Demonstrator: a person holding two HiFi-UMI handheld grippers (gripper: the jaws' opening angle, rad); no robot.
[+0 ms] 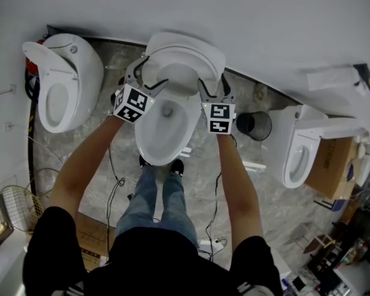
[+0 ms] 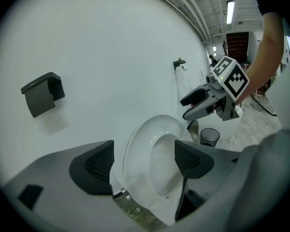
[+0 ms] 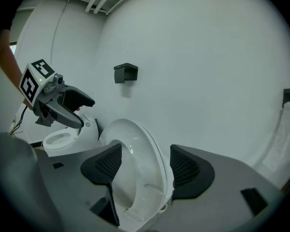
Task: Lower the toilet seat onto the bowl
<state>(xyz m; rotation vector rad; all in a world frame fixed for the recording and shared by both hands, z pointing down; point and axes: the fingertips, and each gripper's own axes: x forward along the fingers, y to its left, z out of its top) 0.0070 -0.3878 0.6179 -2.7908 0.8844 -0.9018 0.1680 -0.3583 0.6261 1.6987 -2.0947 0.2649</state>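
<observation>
A person in a black shirt and jeans stands on the grey marbled floor (image 1: 111, 165) before a white toilet set against the wall (image 1: 265, 23), with tongs in each hand. The toilet seat (image 2: 137, 149), a glossy white oval ring, stands raised at the back of the bowl (image 1: 163, 137), tipped a little forward, with the white lid showing through its opening. The bowl below lies uncovered.

The left tongs (image 1: 145, 76) straddle the seat's left edge and the right tongs (image 1: 214, 80) its right edge. Each pair of jaws stands apart with the ring's rim between its black ribbed pads, and no pad is clearly pressing on it.

A second toilet (image 1: 68, 82) stands along the wall to the left and a third (image 1: 299, 153) to the right. A small black bin (image 1: 254, 125) sits on the floor between the middle toilet and the right one. A dark paper holder (image 2: 41, 93) hangs on the wall.
</observation>
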